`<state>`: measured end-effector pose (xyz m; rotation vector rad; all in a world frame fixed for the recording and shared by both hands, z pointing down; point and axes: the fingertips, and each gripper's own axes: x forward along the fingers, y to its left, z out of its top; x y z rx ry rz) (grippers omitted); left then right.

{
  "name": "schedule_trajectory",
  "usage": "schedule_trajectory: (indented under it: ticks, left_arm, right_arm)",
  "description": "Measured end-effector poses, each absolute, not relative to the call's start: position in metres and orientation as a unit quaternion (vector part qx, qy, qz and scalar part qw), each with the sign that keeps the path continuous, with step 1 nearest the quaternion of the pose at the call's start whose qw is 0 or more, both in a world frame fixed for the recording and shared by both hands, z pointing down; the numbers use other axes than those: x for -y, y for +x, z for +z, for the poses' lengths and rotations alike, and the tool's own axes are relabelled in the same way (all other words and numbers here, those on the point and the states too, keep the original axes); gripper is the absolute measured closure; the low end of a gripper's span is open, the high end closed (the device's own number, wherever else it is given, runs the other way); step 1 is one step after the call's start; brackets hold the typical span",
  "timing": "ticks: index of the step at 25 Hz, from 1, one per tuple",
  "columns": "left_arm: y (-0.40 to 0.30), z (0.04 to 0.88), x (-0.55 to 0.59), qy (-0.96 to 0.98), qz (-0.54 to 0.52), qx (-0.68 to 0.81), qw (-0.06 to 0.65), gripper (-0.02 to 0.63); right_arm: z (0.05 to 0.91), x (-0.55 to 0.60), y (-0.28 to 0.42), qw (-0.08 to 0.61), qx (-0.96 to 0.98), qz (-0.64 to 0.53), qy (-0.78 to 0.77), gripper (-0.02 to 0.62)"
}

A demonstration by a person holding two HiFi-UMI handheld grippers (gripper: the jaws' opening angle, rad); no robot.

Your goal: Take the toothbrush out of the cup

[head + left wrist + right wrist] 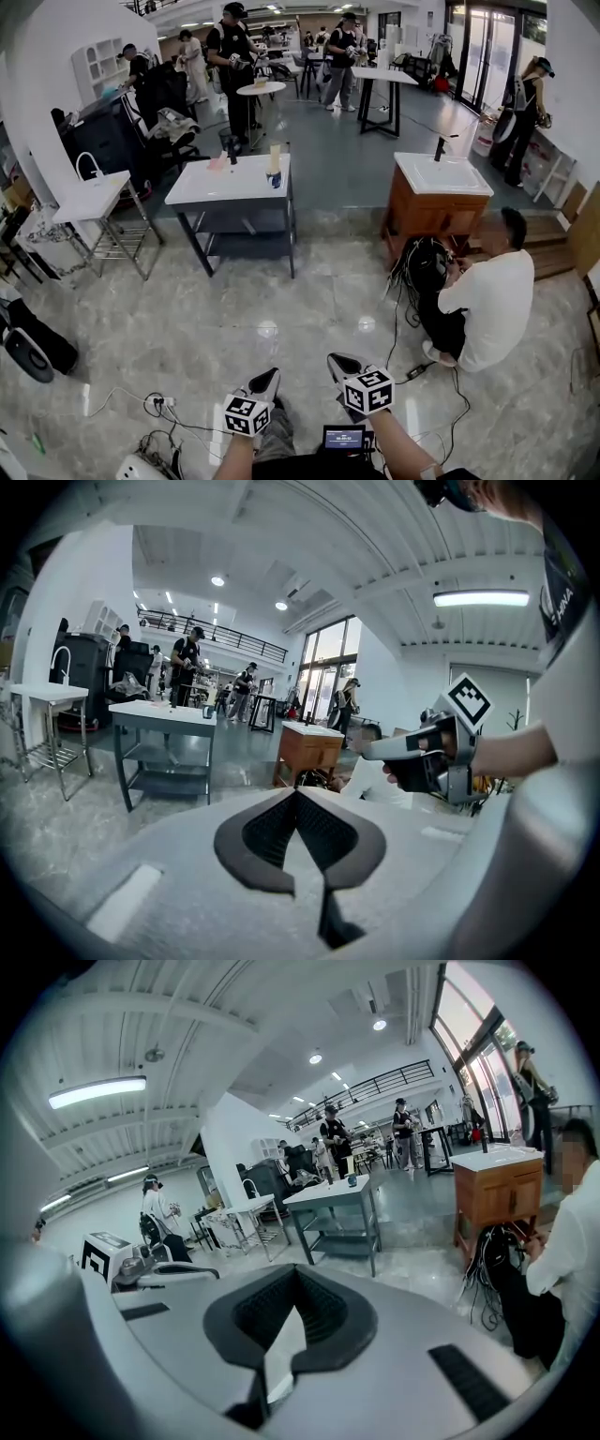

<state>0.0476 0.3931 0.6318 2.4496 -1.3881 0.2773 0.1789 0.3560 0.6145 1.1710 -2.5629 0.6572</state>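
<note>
In the head view, a grey-framed table [225, 187] with a white top stands across a stretch of tiled floor [281, 309], well apart from both grippers. The dark cup [274, 179] sits at the table's right front corner. The toothbrush [275, 156] rises out of it as a pale upright stick with its long axis vertical, too small to tell which end is up. A black faucet [232, 150] stands left of the cup on the same top. Right of the table are a wooden vanity [433, 214], a crouching person [487, 302] in a white shirt and a tangle of cables [417, 267]. Left of the table is a steel-framed sink stand [98, 202]. The left gripper [272, 375] and right gripper [336, 361] sit side by side, both aimed toward the table. In the left gripper view, the dark jaws are pressed together with nothing between them. The table is far off to the left with the cup a small dark shape on it, and the right gripper shows beside it. In the right gripper view, the jaws are likewise clenched on nothing. The cup stands on the distant table's top, and the toothbrush cannot be made out clearly.
</note>
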Motion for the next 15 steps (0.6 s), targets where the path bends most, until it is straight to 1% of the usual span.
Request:
schedule_trajectory:
  ticks: [7, 15]
  left_arm:
    - [0.030, 0.633, -0.312, 0.872, 0.095, 0.454, 0.154, 0.597]
    - [-0.014, 0.628, -0.221, 0.890, 0.103, 0.420, 0.146, 0.597]
  right_arm:
    - [0.609, -0.282, 0.166, 0.128, 0.865, 0.218, 0.433, 0.586]
    - [0.601, -0.194, 0.110, 0.136, 0.857, 0.213, 0.449, 0.587]
